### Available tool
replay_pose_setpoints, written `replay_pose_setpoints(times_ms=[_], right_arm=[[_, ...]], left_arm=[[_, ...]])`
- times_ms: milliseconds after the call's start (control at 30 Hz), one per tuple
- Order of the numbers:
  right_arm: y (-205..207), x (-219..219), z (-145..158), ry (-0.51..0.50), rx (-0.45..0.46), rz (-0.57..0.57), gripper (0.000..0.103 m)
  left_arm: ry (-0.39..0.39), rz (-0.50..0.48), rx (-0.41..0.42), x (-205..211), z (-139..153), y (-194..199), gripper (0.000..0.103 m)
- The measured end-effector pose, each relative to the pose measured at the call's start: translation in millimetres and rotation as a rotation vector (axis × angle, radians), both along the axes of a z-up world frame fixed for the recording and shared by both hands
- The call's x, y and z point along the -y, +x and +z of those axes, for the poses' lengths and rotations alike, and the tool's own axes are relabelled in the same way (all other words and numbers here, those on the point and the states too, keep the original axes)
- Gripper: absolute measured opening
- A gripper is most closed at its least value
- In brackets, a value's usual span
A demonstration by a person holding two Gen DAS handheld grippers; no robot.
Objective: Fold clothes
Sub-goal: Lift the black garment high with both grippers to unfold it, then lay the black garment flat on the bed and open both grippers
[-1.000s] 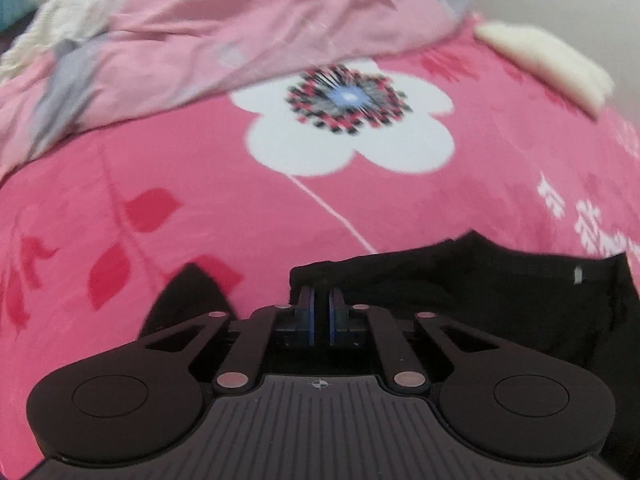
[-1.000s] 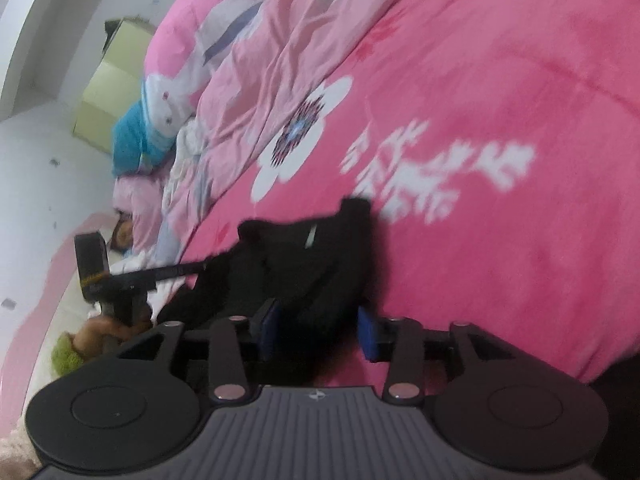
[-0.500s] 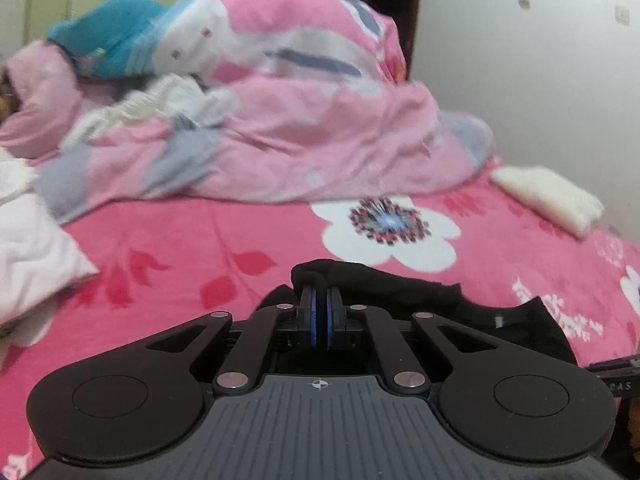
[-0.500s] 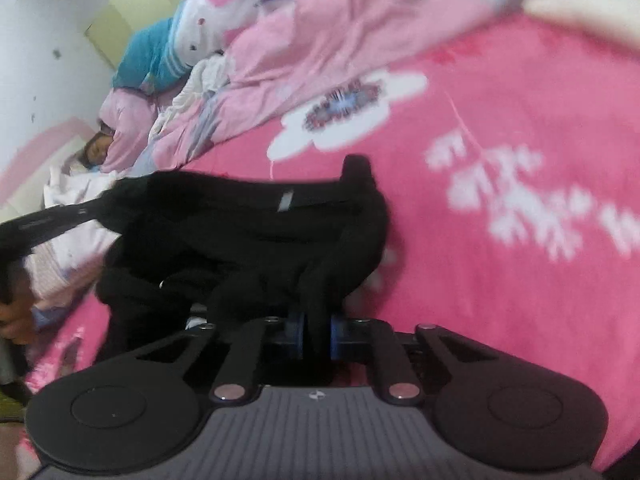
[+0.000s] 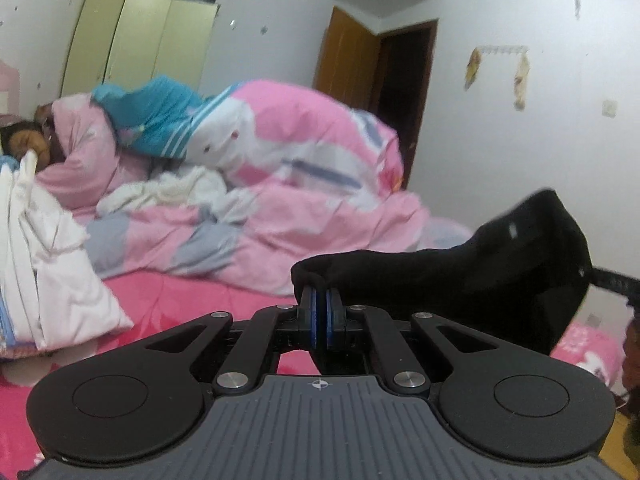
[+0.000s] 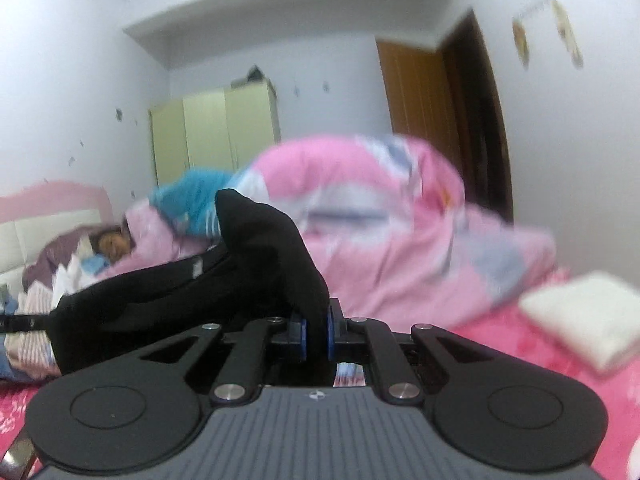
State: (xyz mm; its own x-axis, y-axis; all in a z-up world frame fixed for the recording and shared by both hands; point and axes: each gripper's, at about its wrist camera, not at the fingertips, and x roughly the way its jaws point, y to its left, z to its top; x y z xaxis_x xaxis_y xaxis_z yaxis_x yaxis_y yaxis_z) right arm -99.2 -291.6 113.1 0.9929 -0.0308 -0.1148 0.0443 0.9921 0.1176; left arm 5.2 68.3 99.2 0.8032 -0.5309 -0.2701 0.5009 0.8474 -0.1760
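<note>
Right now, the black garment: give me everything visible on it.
The black garment is a soft, matte, plain dark cloth with a small pale tag near its upper edge. It hangs in the air above the pink bedspread, stretched between both grippers. The left gripper pinches one bunched corner between its blue pads; the right gripper is clamped on another thick fold. Between the two grips it sags, with one end peaking upward. What kind of garment it is cannot be told.
</note>
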Motion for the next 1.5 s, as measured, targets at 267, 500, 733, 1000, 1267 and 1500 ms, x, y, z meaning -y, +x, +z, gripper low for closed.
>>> replay_pose_setpoints(times_ms=[267, 500, 733, 1000, 1267, 1500], right_arm=[[33, 16, 14, -0.027, 0.014, 0.01, 0.009], [133, 39, -37, 0.015, -0.187, -0.013, 0.009], [252, 81, -92, 0.172, -0.352, -0.057, 0.009], [349, 100, -176, 0.325, -0.545, -0.079, 0.013], [322, 160, -195, 0.765, -0.566, -0.001, 0.045], [231, 181, -149, 0.884, -0.554, 0.087, 0.059]], left_arm=[[-0.007, -0.009, -0.027, 15, 0, 26, 0.003], [0.073, 0.071, -0.147, 38, -47, 114, 0.003], [0.119, 0.123, -0.226, 71, -79, 219, 0.003], [0.245, 0.165, -0.356, 103, -153, 296, 0.008], [0.067, 0.244, -0.546, 62, -161, 290, 0.023], [0.092, 0.206, -0.416, 33, -98, 198, 0.044]])
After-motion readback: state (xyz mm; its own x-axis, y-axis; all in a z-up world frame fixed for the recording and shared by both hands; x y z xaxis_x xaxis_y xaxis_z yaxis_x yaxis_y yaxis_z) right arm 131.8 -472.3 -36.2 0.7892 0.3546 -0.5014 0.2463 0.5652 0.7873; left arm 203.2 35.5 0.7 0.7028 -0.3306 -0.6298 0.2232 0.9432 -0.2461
